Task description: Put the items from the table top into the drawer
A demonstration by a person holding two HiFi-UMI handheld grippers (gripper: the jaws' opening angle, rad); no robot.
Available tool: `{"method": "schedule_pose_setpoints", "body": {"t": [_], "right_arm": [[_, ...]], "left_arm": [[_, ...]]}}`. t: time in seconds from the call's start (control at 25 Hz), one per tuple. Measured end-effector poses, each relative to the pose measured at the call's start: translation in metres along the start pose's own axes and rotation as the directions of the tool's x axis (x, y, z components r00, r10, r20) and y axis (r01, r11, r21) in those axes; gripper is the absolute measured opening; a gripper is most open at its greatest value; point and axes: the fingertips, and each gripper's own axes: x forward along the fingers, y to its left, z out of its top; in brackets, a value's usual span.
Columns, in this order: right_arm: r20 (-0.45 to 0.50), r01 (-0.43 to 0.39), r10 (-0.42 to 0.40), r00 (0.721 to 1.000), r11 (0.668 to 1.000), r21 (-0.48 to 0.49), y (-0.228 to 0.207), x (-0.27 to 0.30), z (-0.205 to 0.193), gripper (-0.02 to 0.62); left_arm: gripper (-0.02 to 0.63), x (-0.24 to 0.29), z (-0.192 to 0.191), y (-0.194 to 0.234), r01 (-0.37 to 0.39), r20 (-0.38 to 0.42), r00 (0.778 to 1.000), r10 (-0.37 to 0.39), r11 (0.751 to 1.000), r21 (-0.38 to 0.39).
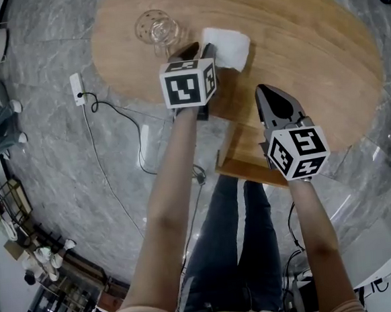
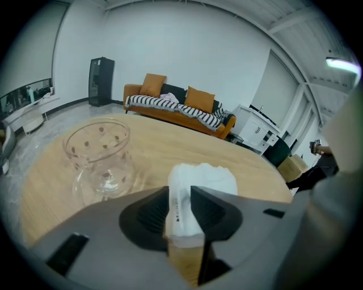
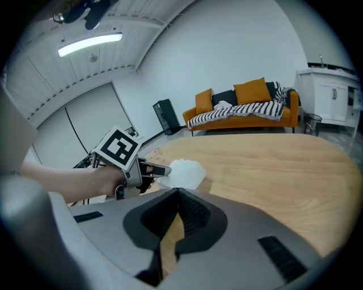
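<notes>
Jaws of left gripper (image 2: pixel 180 190) spread wide around white tissue pack (image 2: pixel 205 177).
Pack lies on wooden table (image 2: pixel 170 148), near end between the pads; spotted glass (image 2: pixel 101 157) left of jaws. Right gripper (image 3: pixel 177 191): jaws pressed together, empty, pack ahead of them.

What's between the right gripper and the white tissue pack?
Only bare table: the head view and right gripper view show nothing between the right gripper and the white tissue pack. The open left gripper straddles the pack's end.
</notes>
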Motion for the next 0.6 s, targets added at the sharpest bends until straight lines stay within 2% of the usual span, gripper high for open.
{"method": "schedule_pose_setpoints", "body": {"t": [0.36, 0.6], "right_arm": [[-0.005, 0.014, -0.014, 1.000, 1.000, 0.007, -0.0072, 0.0005, -0.0014, 0.009], [-0.003, 0.014, -0.014, 1.000, 1.000, 0.006, -0.0051, -0.0017, 0.0023, 0.009]], "left_arm": [[0.057, 0.0020, 0.0005, -0.0009, -0.048, 0.012, 0.999, 0.048, 0.996, 0.069], [0.031, -0.0009, 0.0019, -0.0003, -0.059, 0.014, 0.998, 0.058, 0.995, 0.075]]}}
